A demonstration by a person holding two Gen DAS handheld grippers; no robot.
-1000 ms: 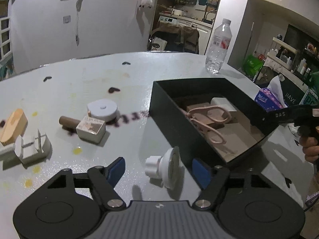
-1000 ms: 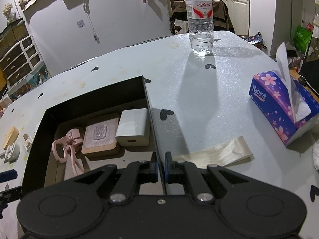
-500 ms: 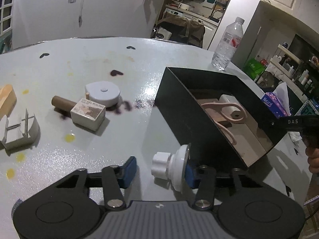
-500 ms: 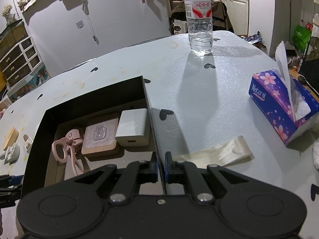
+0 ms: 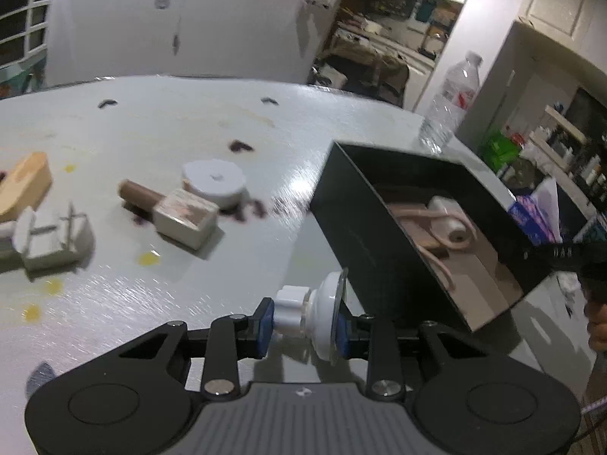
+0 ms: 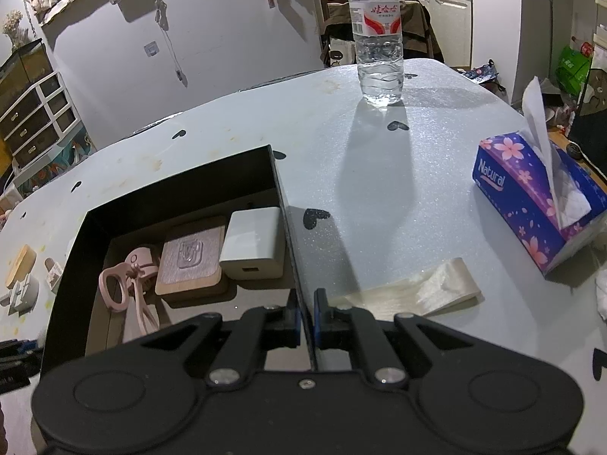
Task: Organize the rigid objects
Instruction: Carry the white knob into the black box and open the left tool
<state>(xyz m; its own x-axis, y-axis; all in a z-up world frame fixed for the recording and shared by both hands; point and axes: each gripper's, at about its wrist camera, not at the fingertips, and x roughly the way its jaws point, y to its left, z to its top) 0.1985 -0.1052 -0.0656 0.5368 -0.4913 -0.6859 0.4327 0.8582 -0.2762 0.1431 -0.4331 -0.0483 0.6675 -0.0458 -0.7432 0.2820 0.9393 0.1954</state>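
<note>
My left gripper [image 5: 303, 326] is shut on a white suction-cup knob [image 5: 313, 313], pressed between the blue pads just in front of the near-left wall of the black box [image 5: 364, 227]. My right gripper [image 6: 305, 311] is shut on the right wall of that black box [image 6: 282, 208]. Inside the box lie a pink eyelash curler [image 6: 125, 284], a wooden-edged coaster [image 6: 189, 258] and a white charger [image 6: 252, 242]. On the table to the left wait a white round case [image 5: 214, 182], a small cream box [image 5: 186, 218], a brown tube [image 5: 138, 193], a white holder [image 5: 51, 240] and a wooden block [image 5: 24, 184].
A water bottle [image 6: 377, 38] stands at the table's far edge. A purple tissue box [image 6: 531, 201] sits at the right, with a strip of pale tape [image 6: 417, 292] lying before it. A person's hand [image 5: 597, 326] shows at the right edge of the left wrist view.
The left gripper's jaws closed from wide open onto the white suction-cup knob and rolled slightly. The right gripper kept its hold on the box wall without moving.
</note>
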